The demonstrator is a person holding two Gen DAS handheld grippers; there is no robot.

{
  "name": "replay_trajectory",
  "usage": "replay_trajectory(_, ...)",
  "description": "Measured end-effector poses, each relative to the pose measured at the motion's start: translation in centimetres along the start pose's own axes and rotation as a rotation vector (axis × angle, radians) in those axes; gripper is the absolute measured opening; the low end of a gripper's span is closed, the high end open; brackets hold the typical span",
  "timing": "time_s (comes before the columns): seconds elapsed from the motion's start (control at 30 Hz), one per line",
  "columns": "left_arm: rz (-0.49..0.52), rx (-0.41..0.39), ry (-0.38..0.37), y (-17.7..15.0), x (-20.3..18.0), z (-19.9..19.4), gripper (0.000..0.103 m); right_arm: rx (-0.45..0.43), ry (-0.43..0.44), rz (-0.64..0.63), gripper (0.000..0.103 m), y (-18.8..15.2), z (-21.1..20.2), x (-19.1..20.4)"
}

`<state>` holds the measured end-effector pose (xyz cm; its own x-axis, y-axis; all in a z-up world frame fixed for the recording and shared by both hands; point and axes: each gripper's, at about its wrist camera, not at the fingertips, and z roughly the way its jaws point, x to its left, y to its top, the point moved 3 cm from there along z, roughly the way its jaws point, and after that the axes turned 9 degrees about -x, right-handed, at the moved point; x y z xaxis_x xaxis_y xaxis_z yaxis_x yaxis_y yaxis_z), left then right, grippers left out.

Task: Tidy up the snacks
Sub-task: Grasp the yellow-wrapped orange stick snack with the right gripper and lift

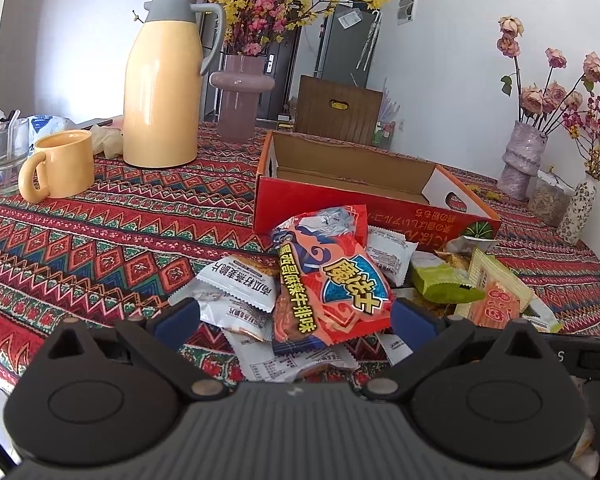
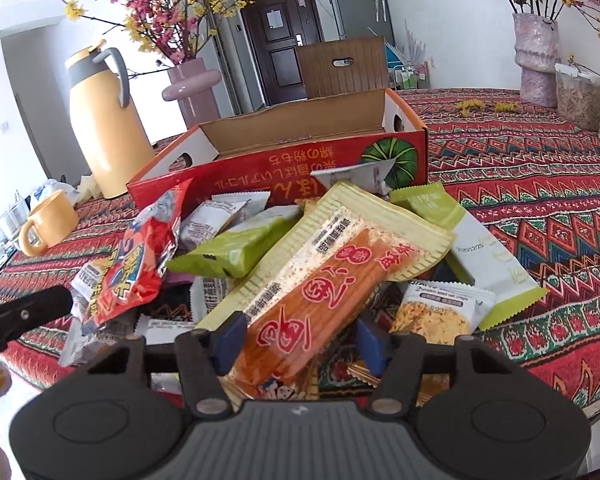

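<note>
A pile of snack packets lies on the patterned tablecloth in front of an open red cardboard box (image 1: 340, 204), which also shows in the right wrist view (image 2: 284, 160). My left gripper (image 1: 294, 316) is open, its blue pads either side of a red and orange packet (image 1: 328, 280) that lies on white packets (image 1: 240, 280). My right gripper (image 2: 300, 340) stands around a long yellow-green packet with an orange stick (image 2: 320, 276), which looks lifted and tilted; the pads are near its edges, and contact is unclear. The red packet (image 2: 140, 256) and green packets (image 2: 236, 248) lie to its left.
A yellow thermos (image 1: 164, 88), a yellow mug (image 1: 60, 164) and a glass (image 1: 6, 152) stand at the left. Flower vases (image 1: 524, 160) and a jar (image 1: 548, 200) stand at the right. A wooden chair back (image 1: 338, 108) is behind the box.
</note>
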<state>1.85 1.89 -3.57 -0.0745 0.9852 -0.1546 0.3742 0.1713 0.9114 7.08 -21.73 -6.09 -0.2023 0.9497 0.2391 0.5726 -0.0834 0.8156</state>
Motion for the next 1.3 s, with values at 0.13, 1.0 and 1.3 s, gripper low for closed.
replay_trajectory(0.13, -0.002, 0.003, -0.001, -0.1, 0.0, 0.0, 0.103, -0.001, -0.007, 0.008, 0.061, 0.3, 0.3, -0.2)
replay_trajectory(1.0, -0.018, 0.020, 0.009, -0.4, 0.6, 0.6, 0.103, 0.019, 0.021, 0.172, 0.040, 1.8, 3.4, -2.5)
replay_trajectory(1.3, -0.016, 0.024, 0.009, -0.5, 0.6, 0.8, 0.103, -0.024, 0.035, 0.236, 0.025, 2.2, 2.5, -3.5)
